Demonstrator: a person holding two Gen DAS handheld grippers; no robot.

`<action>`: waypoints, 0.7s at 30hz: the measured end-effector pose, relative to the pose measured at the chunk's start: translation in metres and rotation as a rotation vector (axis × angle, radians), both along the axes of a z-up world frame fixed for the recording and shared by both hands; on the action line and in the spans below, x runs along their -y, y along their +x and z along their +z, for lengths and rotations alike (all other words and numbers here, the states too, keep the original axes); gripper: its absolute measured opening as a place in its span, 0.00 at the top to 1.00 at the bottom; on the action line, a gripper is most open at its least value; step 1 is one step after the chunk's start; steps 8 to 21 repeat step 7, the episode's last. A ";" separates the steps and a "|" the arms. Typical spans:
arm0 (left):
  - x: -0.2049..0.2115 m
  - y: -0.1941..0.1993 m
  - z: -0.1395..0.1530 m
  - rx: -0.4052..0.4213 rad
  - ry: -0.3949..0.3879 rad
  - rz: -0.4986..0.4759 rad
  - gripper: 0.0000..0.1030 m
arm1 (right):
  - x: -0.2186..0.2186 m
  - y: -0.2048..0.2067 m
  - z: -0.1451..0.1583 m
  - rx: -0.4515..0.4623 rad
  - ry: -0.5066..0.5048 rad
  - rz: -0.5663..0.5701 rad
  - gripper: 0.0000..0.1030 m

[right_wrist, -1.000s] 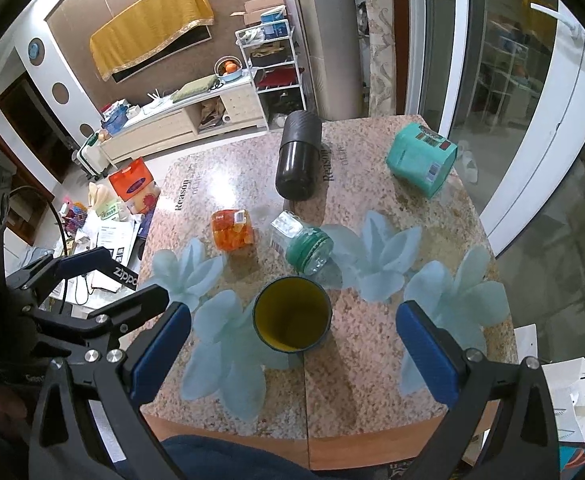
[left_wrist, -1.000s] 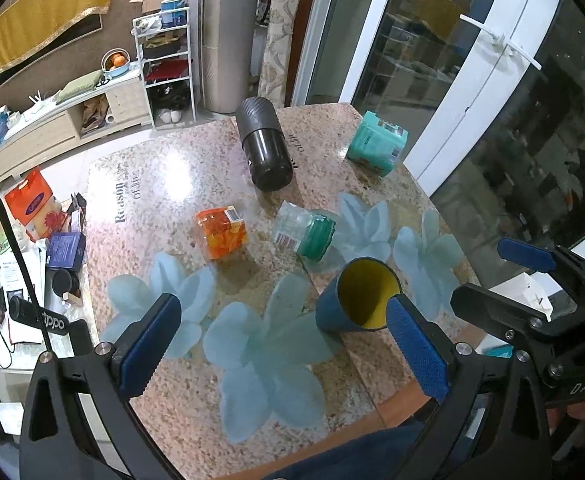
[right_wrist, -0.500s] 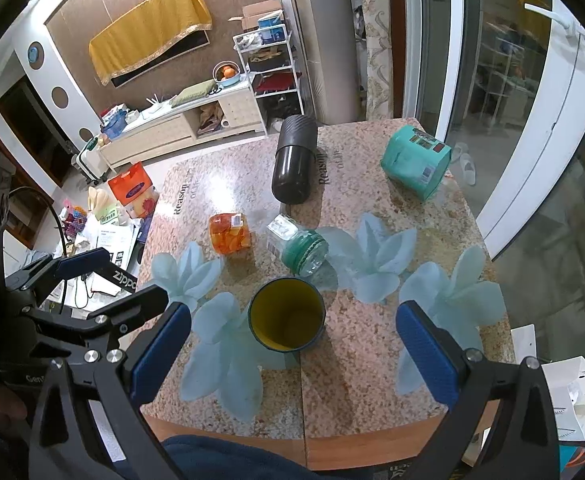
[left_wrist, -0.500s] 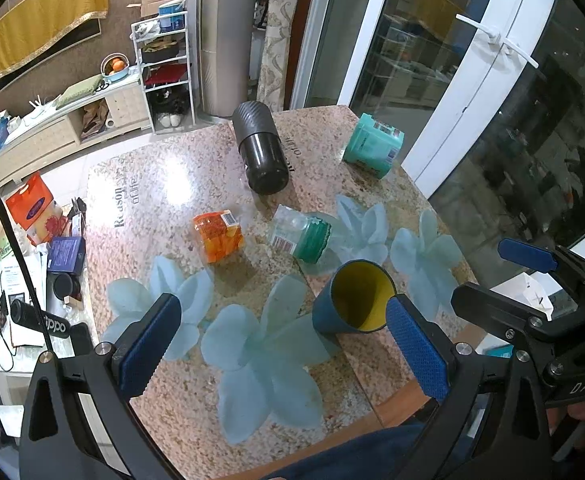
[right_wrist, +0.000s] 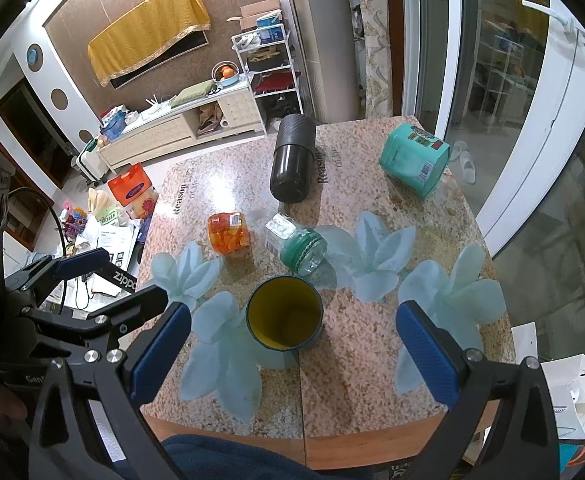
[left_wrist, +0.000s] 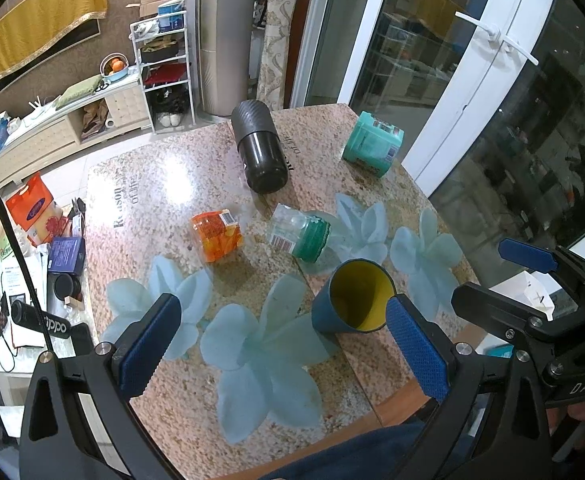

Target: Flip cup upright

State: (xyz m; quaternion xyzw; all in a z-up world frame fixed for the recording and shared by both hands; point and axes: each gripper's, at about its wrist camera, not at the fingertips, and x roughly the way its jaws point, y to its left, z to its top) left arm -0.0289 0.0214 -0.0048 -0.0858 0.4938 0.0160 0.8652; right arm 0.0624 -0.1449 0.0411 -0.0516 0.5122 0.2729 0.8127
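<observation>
A dark blue cup [left_wrist: 354, 299] with a yellow inside stands upright, mouth up, on the granite table [left_wrist: 164, 184] near its front edge. It also shows in the right wrist view [right_wrist: 285, 313], between the two fingers. My left gripper [left_wrist: 282, 350] is open and empty, above the front of the table, with its right pad [left_wrist: 416, 354] just right of the cup. My right gripper [right_wrist: 292, 354] is open and empty, above and in front of the cup. Neither gripper touches the cup.
On the table lie a black cylinder [left_wrist: 258, 152], a teal tub [left_wrist: 372, 144], a clear jar with a green lid [left_wrist: 298, 234] and an orange jar [left_wrist: 216, 236]. Glass doors stand to the right [left_wrist: 472, 80]. Cluttered floor and shelves are at left.
Both grippers have drawn back and up slightly from the table, so the objects sit a little farther away in view. The cup has stayed upright in place.
</observation>
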 end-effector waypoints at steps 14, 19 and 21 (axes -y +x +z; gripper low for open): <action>0.000 0.000 0.001 0.003 0.002 -0.004 0.00 | 0.002 0.000 0.001 -0.004 0.002 -0.009 0.00; 0.000 0.000 0.001 0.003 0.002 -0.004 0.00 | 0.002 0.000 0.001 -0.004 0.002 -0.009 0.00; 0.000 0.000 0.001 0.003 0.002 -0.004 0.00 | 0.002 0.000 0.001 -0.004 0.002 -0.009 0.00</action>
